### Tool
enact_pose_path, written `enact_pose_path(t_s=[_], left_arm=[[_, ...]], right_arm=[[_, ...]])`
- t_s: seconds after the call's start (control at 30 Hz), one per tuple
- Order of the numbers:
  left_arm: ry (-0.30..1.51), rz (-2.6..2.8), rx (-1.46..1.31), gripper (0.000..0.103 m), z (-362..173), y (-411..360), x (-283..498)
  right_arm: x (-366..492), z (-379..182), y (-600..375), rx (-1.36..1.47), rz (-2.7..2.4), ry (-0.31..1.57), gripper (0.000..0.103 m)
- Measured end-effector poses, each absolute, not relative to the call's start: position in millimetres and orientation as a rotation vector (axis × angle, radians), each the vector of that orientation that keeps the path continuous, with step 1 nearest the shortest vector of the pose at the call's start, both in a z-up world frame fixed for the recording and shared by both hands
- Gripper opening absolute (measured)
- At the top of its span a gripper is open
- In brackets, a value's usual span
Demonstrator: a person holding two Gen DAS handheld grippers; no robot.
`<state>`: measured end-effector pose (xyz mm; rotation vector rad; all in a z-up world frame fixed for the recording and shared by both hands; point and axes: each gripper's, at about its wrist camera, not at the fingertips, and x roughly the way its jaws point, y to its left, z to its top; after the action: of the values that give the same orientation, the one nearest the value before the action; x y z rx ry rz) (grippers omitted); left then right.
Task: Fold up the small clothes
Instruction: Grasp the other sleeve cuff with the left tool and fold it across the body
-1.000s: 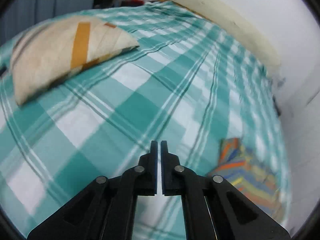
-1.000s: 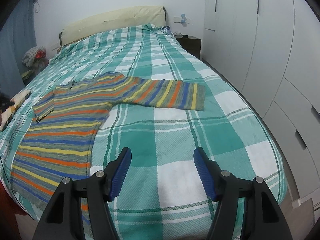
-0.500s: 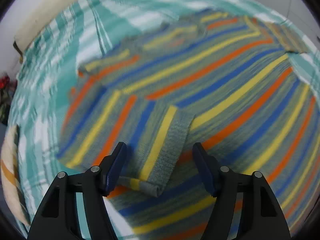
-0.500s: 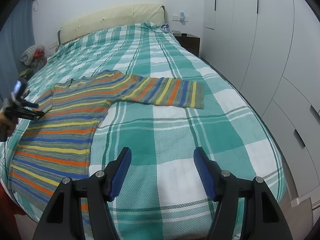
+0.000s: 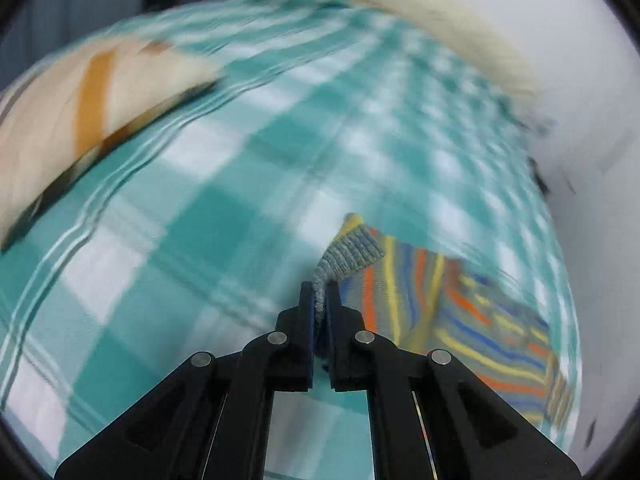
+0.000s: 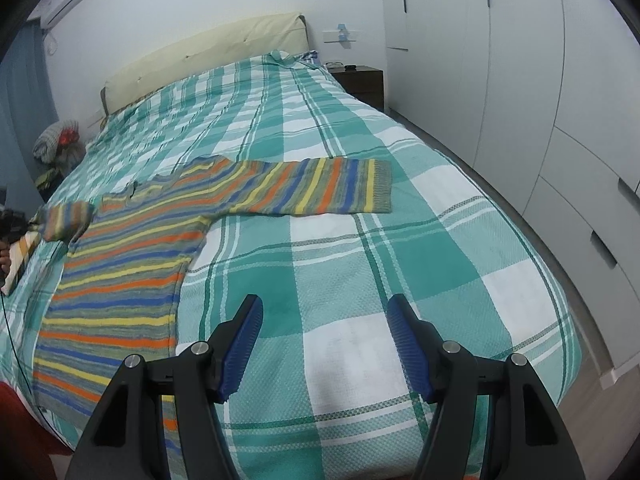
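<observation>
Striped sweater [image 6: 132,256] on plaid bed [image 6: 360,280], left gripper [image 5: 320,300] jaws clenched on its cuff [image 5: 348,256], right gripper [image 6: 324,344] jaws released.

No text, label, brand, number or sign can be read in either view. Nothing legible is carried by the striped knitted sweater [image 6: 132,248], by the teal and white checked bedspread [image 6: 360,240] or by the white wardrobe doors [image 6: 520,80]. A small blue and white item on the wall above the dark bedside cabinet [image 6: 362,80] is too small to be made out.
</observation>
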<state>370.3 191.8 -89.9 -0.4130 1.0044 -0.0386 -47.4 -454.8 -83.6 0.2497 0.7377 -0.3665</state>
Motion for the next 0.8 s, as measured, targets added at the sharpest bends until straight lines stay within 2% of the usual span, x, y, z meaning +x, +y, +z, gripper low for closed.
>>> enact_pose_path(t_s=[0.1,0.37,0.57,0.6,0.67,0.7,0.73,0.8], left_arm=[[1.063,0.003,-0.427,0.003,-115,204,374],[1.069,0.13,-0.637,0.001,-143,269,354],[1.097,0.093,-0.588,0.002,-143,269,354],[1.1,0.056,-0.626,0.007,-145,271,356],[1.092,0.029,-0.704,0.028,-148,276,350],[1.084,0.016,-0.724,0.057,-148,278,347],[1.067,0.007,-0.734,0.072,-147,279,342],[1.04,-0.021,-0.733,0.073,-148,277,330]], right_arm=[[-43,-85,-454,0.255,-0.365,0.755,0.065],[-39,-88,-449,0.22,-0.368,0.782,0.065],[-37,-92,-457,0.259,-0.374,0.796,0.065],[-37,-92,-457,0.262,-0.374,0.797,0.065],[-38,-92,-458,0.26,-0.375,0.795,0.065],[-38,-91,-458,0.257,-0.376,0.792,0.065],[-39,-91,-458,0.254,-0.378,0.788,0.065],[-38,-91,-458,0.252,-0.381,0.785,0.065]])
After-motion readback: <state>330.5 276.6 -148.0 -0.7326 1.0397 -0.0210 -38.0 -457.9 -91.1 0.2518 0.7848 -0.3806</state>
